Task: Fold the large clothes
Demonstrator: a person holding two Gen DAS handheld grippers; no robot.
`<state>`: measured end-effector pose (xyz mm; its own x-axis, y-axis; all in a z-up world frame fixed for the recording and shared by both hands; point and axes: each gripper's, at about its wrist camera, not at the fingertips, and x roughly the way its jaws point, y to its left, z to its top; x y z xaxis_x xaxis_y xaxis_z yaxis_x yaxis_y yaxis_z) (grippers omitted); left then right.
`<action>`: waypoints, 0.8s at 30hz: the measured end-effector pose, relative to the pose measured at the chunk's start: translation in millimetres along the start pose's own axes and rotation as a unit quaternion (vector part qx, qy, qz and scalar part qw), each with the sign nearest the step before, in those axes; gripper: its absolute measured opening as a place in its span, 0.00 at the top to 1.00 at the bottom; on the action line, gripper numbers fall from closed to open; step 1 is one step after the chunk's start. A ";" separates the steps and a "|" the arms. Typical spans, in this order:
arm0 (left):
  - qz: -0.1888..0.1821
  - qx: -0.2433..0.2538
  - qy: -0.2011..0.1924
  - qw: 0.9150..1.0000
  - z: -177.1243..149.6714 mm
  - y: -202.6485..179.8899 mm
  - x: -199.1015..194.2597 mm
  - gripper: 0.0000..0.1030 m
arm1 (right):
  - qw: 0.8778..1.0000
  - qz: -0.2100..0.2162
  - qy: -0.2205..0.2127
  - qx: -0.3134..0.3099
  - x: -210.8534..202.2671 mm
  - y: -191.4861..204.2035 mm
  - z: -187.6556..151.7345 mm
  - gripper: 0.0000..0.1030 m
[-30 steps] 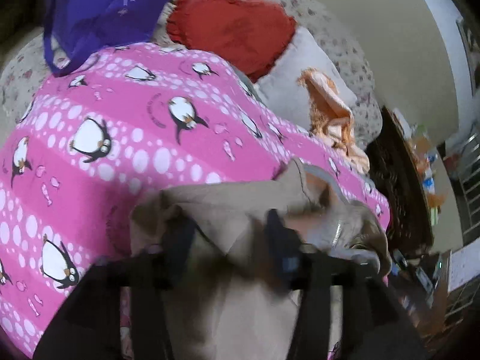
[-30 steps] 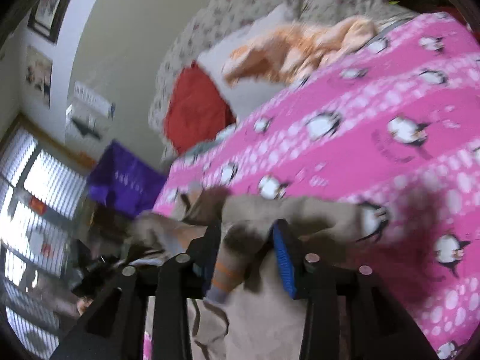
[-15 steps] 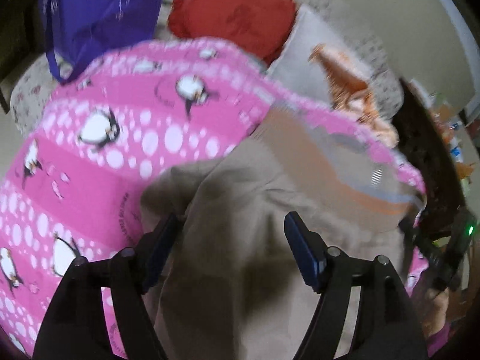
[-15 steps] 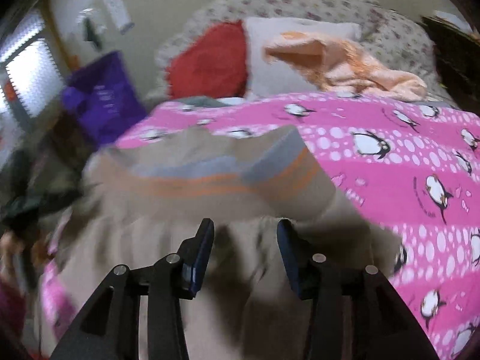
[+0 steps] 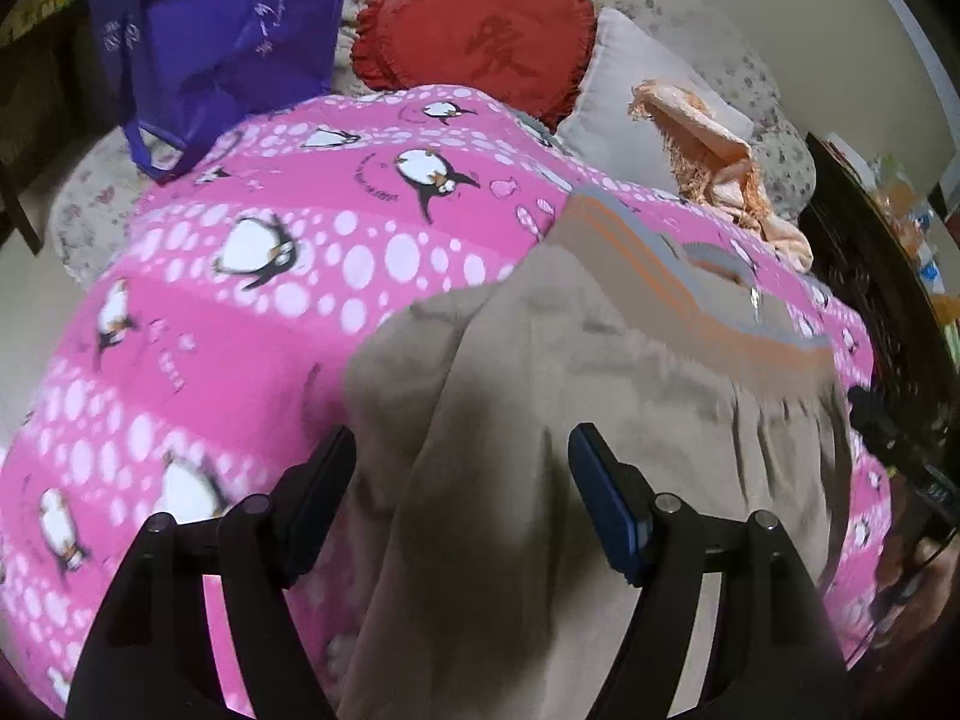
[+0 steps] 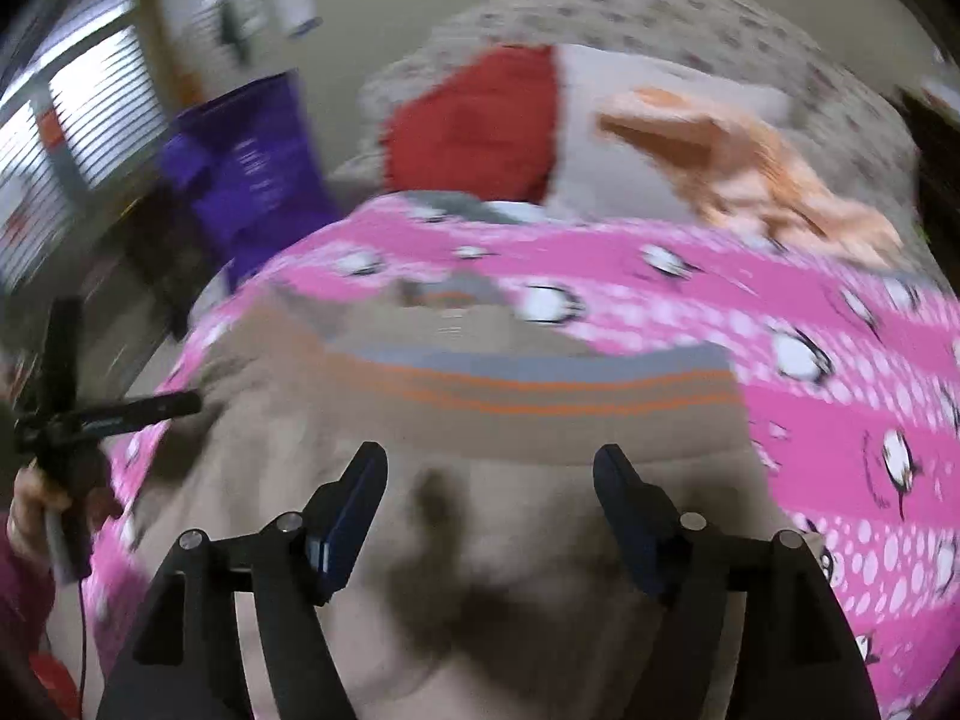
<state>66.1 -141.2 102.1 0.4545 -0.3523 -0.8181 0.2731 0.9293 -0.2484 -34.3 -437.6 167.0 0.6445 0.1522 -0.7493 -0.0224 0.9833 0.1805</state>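
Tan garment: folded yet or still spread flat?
Spread, not neatly folded: the tan garment lies across the pink penguin blanket, striped hem stretched flat. Layers underneath: cannot tell.

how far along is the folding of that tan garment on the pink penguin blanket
Early on. Done: the tan garment lies spread on the pink penguin blanket, striped waistband at the far end. In hand: nothing; the left gripper is open above the cloth, and the right gripper's jaws are opening with no cloth pinched. Left: no fold shows yet, so seemingly all the folding remains.
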 end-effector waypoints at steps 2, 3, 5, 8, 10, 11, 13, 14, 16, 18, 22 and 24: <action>0.006 0.007 -0.001 1.000 -9.2 1.4 -9.2 0.29 | 1.000 0.019 0.008 -0.013 2.8 18.9 2.7 0.29; 0.008 0.011 -0.003 1.000 -14.1 2.3 -13.9 0.29 | 1.000 0.020 0.012 -0.016 7.8 25.3 4.3 0.29; 0.013 0.014 -0.004 1.000 -23.8 6.4 -21.8 0.29 | 0.999 0.009 0.029 -0.020 25.8 38.8 4.5 0.29; 0.011 0.015 0.006 1.000 -36.0 14.6 -28.0 0.29 | 0.996 -0.001 0.085 -0.011 61.8 46.9 -0.7 0.40; 0.014 0.025 0.015 0.999 -44.1 18.3 -30.6 0.29 | 0.996 -0.029 0.085 -0.022 73.7 49.4 -3.5 0.77; 0.013 0.030 0.016 0.999 -47.1 18.3 -32.6 0.29 | 0.996 -0.040 0.080 -0.030 75.1 48.9 -2.8 0.89; 0.008 0.034 0.013 0.999 -54.5 22.5 -36.9 0.29 | 0.997 -0.029 0.071 -0.016 72.9 42.1 4.8 0.93; 0.008 0.033 0.013 0.999 -57.3 24.1 -37.4 0.29 | 0.997 -0.028 0.065 -0.011 72.5 39.0 8.1 0.94; 0.007 0.033 0.018 0.999 -63.0 25.1 -36.5 0.29 | 0.998 -0.039 0.055 0.000 76.2 33.2 15.0 0.95; 0.000 0.033 0.022 0.999 -67.2 24.3 -34.7 0.29 | 0.997 -0.046 0.057 0.022 86.6 28.1 18.5 0.95; 0.003 0.038 0.028 0.999 -72.2 19.8 -30.0 0.29 | 0.997 -0.011 0.053 0.056 79.8 24.0 11.6 0.70; 0.012 0.042 0.024 0.999 -72.4 17.6 -29.2 0.29 | 0.996 0.011 0.057 0.074 65.8 20.7 9.5 0.55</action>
<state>-3.8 -106.6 84.1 0.4211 -0.3230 -0.8476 0.3346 0.9239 -0.1858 14.9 -408.2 127.5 0.5535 0.1918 -0.8105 0.0833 0.9555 0.2829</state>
